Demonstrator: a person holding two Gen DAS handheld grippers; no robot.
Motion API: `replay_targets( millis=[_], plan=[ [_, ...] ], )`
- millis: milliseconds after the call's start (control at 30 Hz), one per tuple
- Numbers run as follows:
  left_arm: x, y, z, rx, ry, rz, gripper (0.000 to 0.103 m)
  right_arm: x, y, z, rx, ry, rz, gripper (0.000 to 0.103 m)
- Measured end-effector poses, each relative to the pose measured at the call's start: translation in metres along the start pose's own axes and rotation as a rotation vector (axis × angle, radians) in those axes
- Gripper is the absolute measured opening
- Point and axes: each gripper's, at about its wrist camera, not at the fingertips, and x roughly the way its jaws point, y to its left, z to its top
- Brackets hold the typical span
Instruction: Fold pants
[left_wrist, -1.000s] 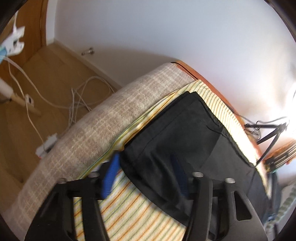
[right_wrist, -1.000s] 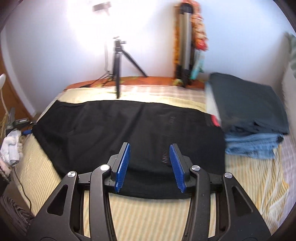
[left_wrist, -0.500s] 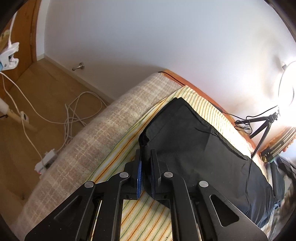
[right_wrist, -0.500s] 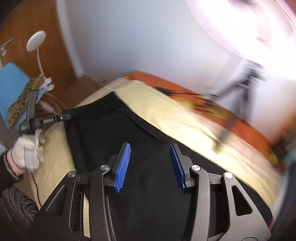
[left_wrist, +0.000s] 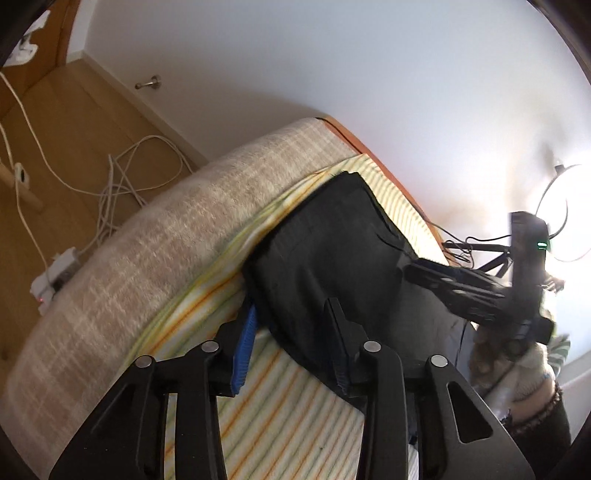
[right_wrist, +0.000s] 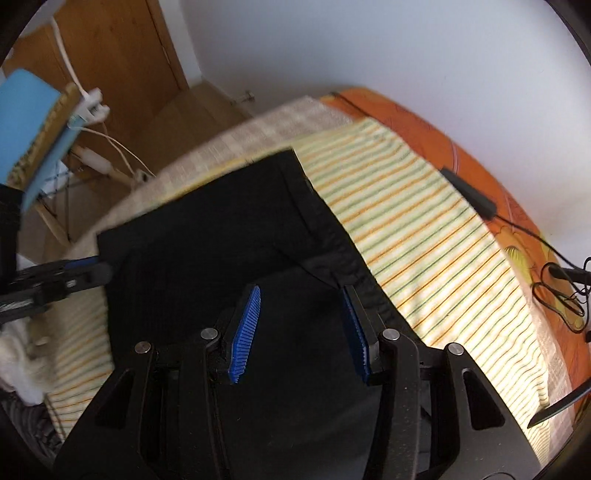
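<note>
Pants (left_wrist: 332, 258), black, spread flat on striped sheet (left_wrist: 280, 413) of bed (left_wrist: 155, 236), one end reaching nearly to the sheet's edge by the checked beige cover. Seen again in right wrist view (right_wrist: 207, 236) as a dark sheet of cloth with a seam and hem band running along the side nearest the orange bedspread (right_wrist: 424, 125).

Left hand-held gripper (left_wrist: 291, 343) angled down at the near corner of the pants, jaws just parted again after a brief close; blue pad (left_wrist: 243, 347) on one side resting beside the cloth edge over the sheet, other finger over the black fabric, corner lying between them, not pinched. Released, holding nothing.

Right hand-held gripper (right_wrist: 301, 328) poised over the middle of the pants, blue pads apart, only flat fabric below them, nothing grasped; whether tips touch the cloth cannot be told. Same tool visible in left wrist view (left_wrist: 476, 291) above the far part of the garment.

White cables (left_wrist: 122, 173) tangled on wooden floor beside the bed. Ring light (left_wrist: 569, 206) glaring at the wall.
</note>
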Motion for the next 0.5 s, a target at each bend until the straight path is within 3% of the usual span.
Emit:
replay_targets(
  millis=[67, 200, 267, 333, 433, 500],
  plan=[
    [0.002, 0.0, 0.002, -0.016, -0.003, -0.034, 0.047, 0.002, 0.0, -0.003, 0.0, -0.014, -0.005, 0.047],
    [0.009, -0.002, 0.013, -0.018, -0.039, -0.026, 0.046, 0.003, -0.001, -0.004, 0.013, -0.024, 0.002, 0.048],
    [0.014, -0.009, 0.017, 0.019, -0.056, 0.009, 0.04, 0.003, -0.002, -0.004, 0.016, -0.026, 0.009, 0.05],
    [0.021, -0.011, 0.02, 0.051, -0.068, 0.057, 0.004, 0.004, -0.002, -0.002, 0.021, -0.027, 0.019, 0.053],
    [0.02, -0.008, 0.021, 0.049, -0.085, 0.035, 0.006, 0.002, -0.002, 0.0, 0.031, -0.02, 0.024, 0.055],
    [0.012, -0.016, 0.017, 0.109, -0.119, 0.03, 0.006, 0.001, -0.006, 0.005, 0.07, -0.008, 0.051, 0.055]
  ],
)
